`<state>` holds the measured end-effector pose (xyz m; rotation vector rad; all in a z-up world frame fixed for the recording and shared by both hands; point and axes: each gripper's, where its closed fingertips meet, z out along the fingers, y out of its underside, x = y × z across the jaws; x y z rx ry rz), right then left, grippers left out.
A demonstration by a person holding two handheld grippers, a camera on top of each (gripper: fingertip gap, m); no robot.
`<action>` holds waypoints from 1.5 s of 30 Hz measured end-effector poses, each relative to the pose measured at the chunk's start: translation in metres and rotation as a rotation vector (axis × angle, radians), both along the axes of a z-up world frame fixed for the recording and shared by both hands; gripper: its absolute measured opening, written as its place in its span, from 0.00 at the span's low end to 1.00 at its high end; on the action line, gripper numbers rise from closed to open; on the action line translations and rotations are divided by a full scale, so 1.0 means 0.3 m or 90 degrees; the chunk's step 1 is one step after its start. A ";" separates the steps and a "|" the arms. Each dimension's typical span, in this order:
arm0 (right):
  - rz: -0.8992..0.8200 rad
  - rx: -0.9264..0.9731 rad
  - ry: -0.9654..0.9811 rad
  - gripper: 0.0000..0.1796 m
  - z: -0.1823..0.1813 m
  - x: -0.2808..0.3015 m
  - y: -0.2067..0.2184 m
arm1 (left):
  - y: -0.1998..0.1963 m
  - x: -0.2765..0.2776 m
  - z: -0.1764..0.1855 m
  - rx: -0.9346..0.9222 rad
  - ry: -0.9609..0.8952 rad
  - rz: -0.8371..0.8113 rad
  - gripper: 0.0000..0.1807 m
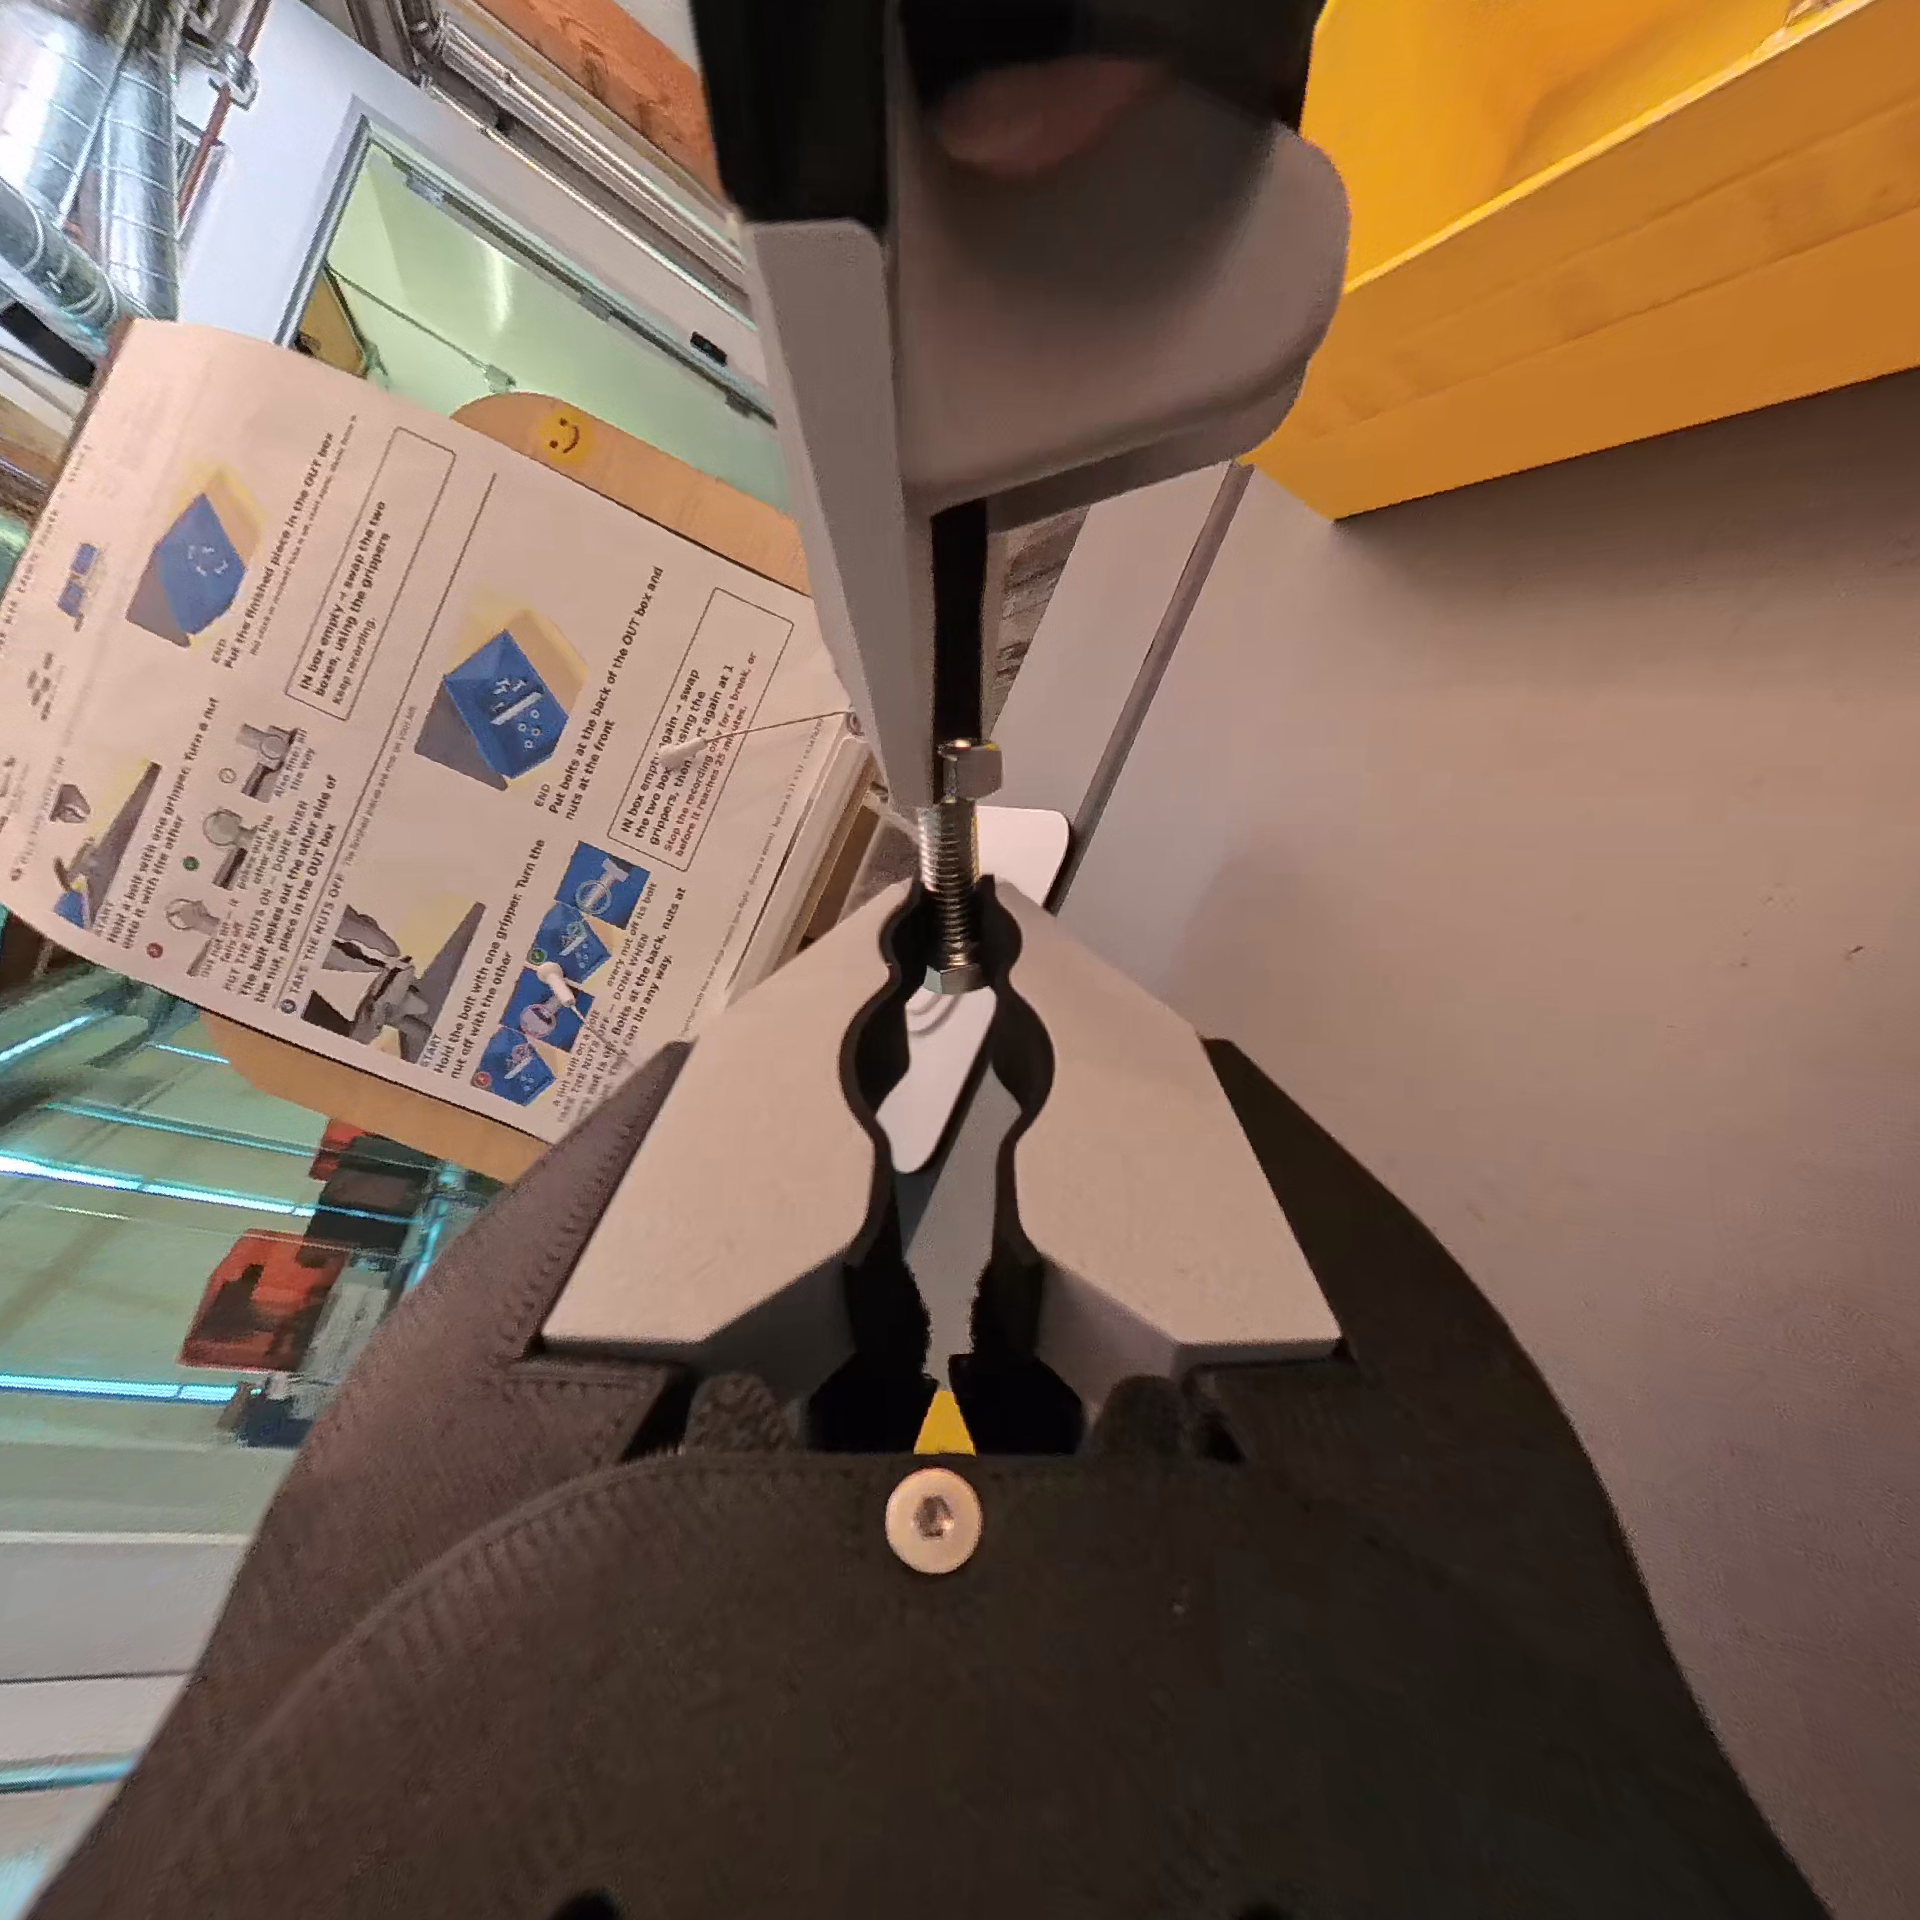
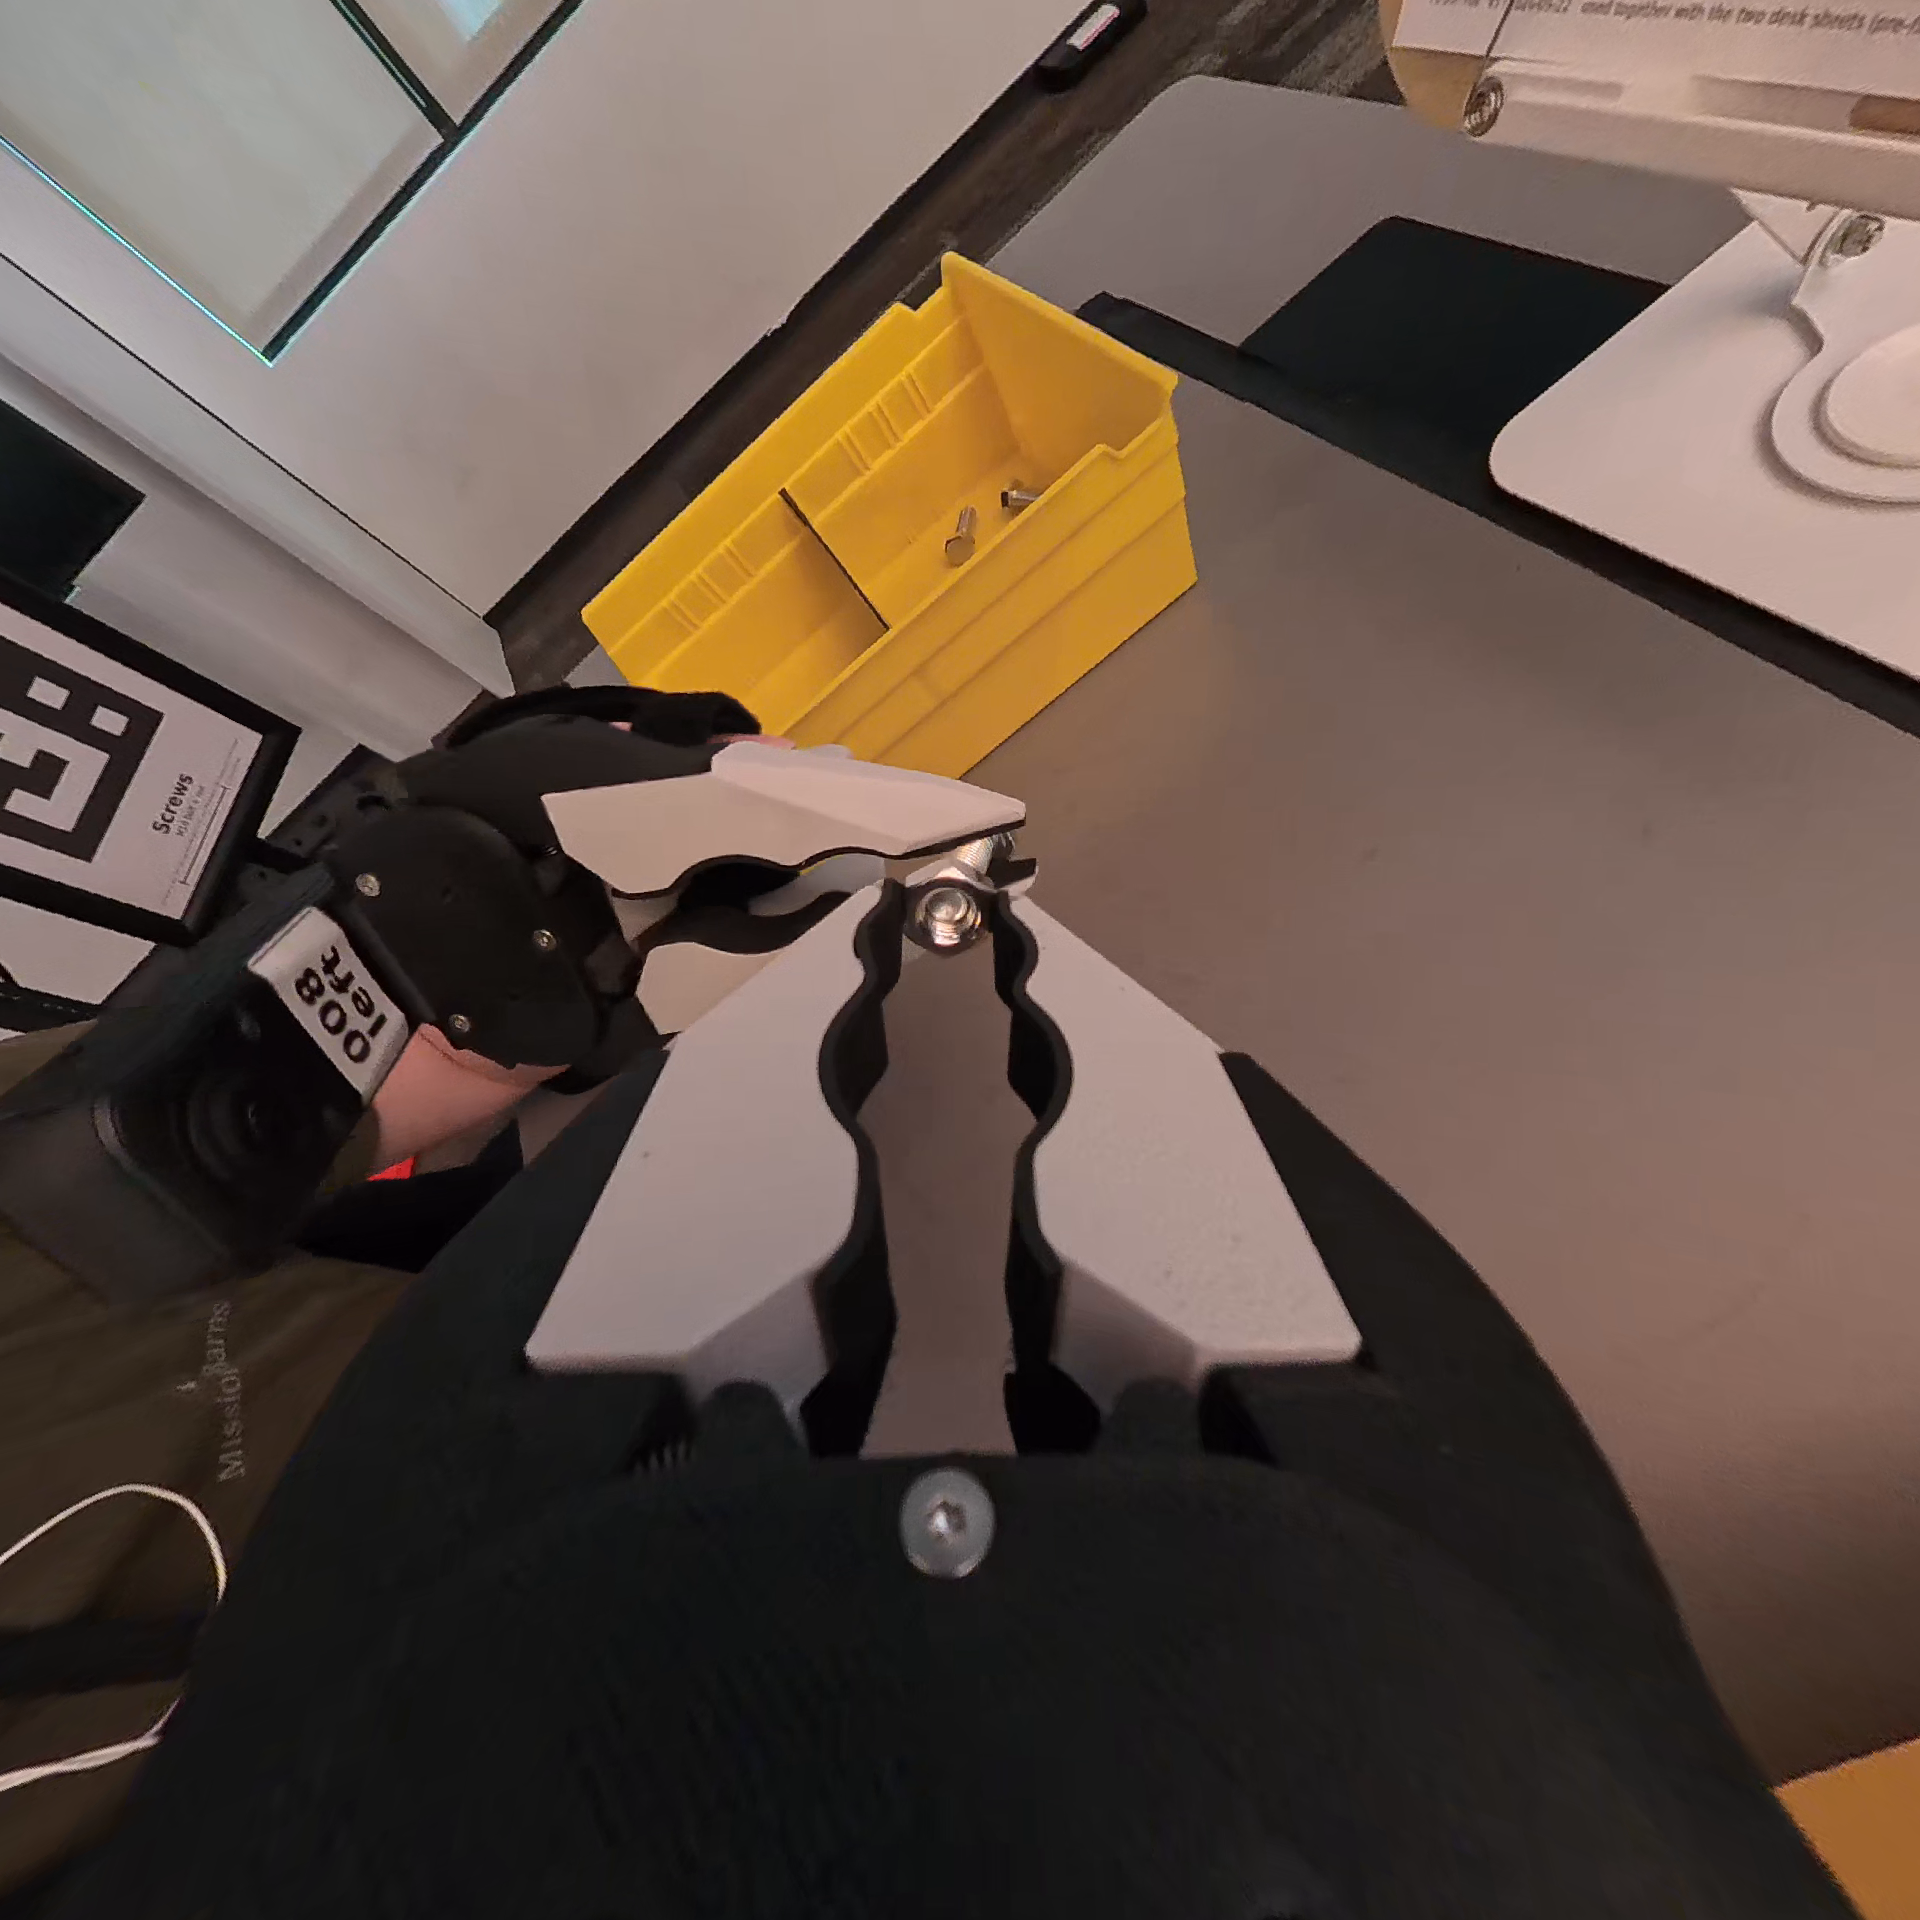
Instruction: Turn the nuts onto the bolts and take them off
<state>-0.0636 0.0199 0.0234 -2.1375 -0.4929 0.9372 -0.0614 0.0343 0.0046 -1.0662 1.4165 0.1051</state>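
- The left tool (image 1: 948, 920) is pressed onto a silver bolt (image 1: 948, 883), its two grey fingers pinching the threaded shank just above the hexagonal head, which sits in the notch between the black pads.
- The bolt points away from the left wrist camera, its threads bare between the left tool's tips and the nut (image 1: 968, 769) at its far end.
- The right tool (image 2: 943, 914) meets the bolt at that end: in the left wrist view it comes down from the top of the picture, its fingertips at the nut.
- In the right wrist view the nut shows end-on between the right tool's black-lined fingertips, which sit close on either side of it; whether they truly clamp it or only touch it I cannot tell.
- Both tools hang above the grey worktop (image 2: 1455, 1039), the left one crossing in from the left of the right wrist view, with a gloved hand (image 2: 540, 769) holding it.
- A yellow bin (image 2: 914, 540) stands on the worktop beyond the tools, split by a dark divider; two loose bolts (image 2: 961, 535) lie in its farther compartment.
- A printed instruction sheet (image 1: 343, 727) on a wooden board stands behind the left tool.
- A white stand base (image 2: 1714, 416) rests on the worktop, well apart to the right.
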 end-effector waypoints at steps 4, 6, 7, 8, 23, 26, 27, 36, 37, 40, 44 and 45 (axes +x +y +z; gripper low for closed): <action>0.004 0.009 0.003 0.09 0.006 -0.004 0.000 | -0.010 0.005 0.005 -0.049 -0.029 -0.022 0.04; 0.007 0.013 -0.001 0.10 0.006 -0.005 -0.001 | -0.015 0.009 0.003 -0.073 -0.039 -0.032 0.04; 0.005 0.016 -0.005 0.10 0.005 -0.004 0.000 | -0.016 0.010 0.002 -0.083 -0.045 -0.036 0.04; 0.006 0.017 -0.010 0.09 0.002 -0.003 0.000 | -0.017 0.011 0.001 -0.095 -0.050 -0.041 0.04; 0.087 0.258 0.066 0.09 0.189 -0.032 -0.034 | -0.048 0.020 0.021 -0.309 -0.163 -0.126 0.04; 0.104 0.386 0.124 0.09 0.248 -0.052 -0.036 | -0.079 0.021 0.069 -0.411 -0.242 -0.185 0.04; 0.109 0.405 0.139 0.09 0.252 -0.061 -0.034 | -0.093 0.019 0.090 -0.443 -0.272 -0.212 0.04; 0.147 0.380 0.288 0.09 0.251 -0.099 -0.034 | -0.121 -0.016 0.182 -0.566 -0.374 -0.307 0.04; 0.151 0.375 0.290 0.09 0.243 -0.103 -0.033 | -0.124 -0.013 0.177 -0.562 -0.365 -0.303 0.04; 0.165 0.372 0.289 0.09 0.230 -0.112 -0.035 | -0.130 -0.012 0.186 -0.543 -0.371 -0.300 0.04; 0.174 0.378 0.306 0.09 0.243 -0.108 -0.045 | -0.130 -0.024 0.204 -0.563 -0.388 -0.311 0.04; 0.177 0.379 0.309 0.09 0.245 -0.108 -0.049 | -0.133 -0.024 0.206 -0.565 -0.391 -0.314 0.04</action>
